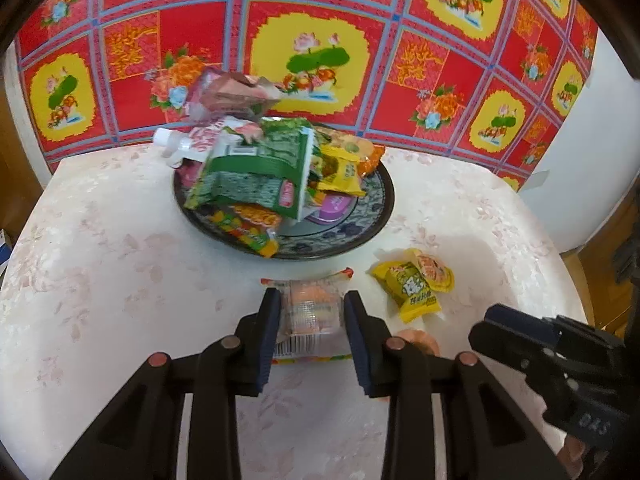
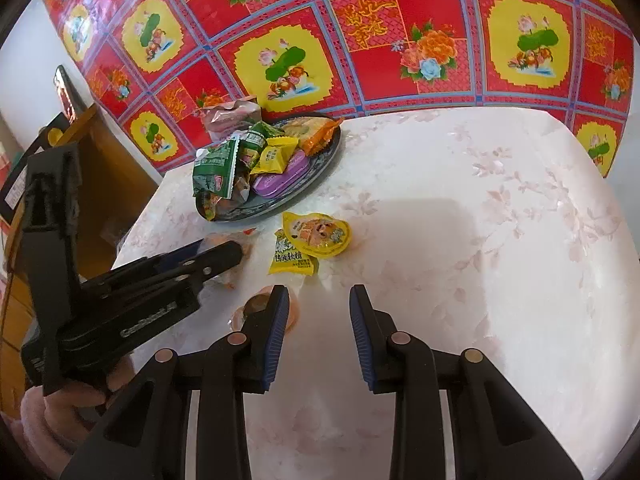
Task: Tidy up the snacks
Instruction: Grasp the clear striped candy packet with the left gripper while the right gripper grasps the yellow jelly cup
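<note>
My left gripper [image 1: 312, 294] is shut on a clear-wrapped packet [image 1: 310, 312] with orange contents, low over the white tablecloth just in front of the plate. The patterned plate [image 1: 344, 240] holds a heap of snacks: a green bag [image 1: 256, 176], a purple tin [image 1: 332, 208] and a pouch with a white cap [image 1: 176, 144]. Two yellow packets [image 1: 416, 292] lie on the cloth to the right of the held packet. My right gripper [image 2: 319, 294] stands open with nothing between its fingers. A small orange jelly cup [image 2: 256, 308] sits just outside its left finger.
The white floral tablecloth [image 2: 480, 260] stretches bare to the right of my right gripper. A red and yellow flowered cloth [image 2: 400, 40] covers the wall behind the table. A wooden cabinet [image 2: 108, 168] stands past the table's left edge. A hand [image 2: 68, 404] holds the left gripper's handle.
</note>
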`<state>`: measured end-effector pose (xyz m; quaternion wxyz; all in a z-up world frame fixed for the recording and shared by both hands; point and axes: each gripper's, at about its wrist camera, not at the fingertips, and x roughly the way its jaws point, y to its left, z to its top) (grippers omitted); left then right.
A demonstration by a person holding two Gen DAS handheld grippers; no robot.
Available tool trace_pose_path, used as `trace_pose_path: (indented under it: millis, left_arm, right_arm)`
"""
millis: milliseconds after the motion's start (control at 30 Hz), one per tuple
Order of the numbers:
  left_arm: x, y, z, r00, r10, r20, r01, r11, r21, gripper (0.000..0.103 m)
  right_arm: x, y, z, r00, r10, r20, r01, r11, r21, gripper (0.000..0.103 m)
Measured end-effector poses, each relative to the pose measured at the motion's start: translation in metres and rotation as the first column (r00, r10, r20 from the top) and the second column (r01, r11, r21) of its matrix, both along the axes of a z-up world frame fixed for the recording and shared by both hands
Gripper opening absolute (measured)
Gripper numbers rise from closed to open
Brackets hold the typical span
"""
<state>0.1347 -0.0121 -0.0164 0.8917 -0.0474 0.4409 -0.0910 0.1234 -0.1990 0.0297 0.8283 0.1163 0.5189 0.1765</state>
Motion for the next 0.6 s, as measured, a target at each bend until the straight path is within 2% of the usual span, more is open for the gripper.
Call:
trace_pose_path:
  millis: [567, 600]
  left_arm:
    - [-0.01, 0.032, 0.009, 0.999, 0.048, 0.002, -0.048, 0.998, -0.04, 0.034]
    - [-0.01, 0.033, 0.009, 0.999, 0.05, 0.003, -0.049, 0.998, -0.043, 0.034]
  right_arm:
    - [0.023, 0.022, -0.001, 1.0, 0.013, 0.025, -0.011, 0.998, -0.069, 0.033]
    - [0.025, 0.023, -0.003, 1.0, 0.012, 0.024, -0.01, 0.997, -0.074, 0.035]
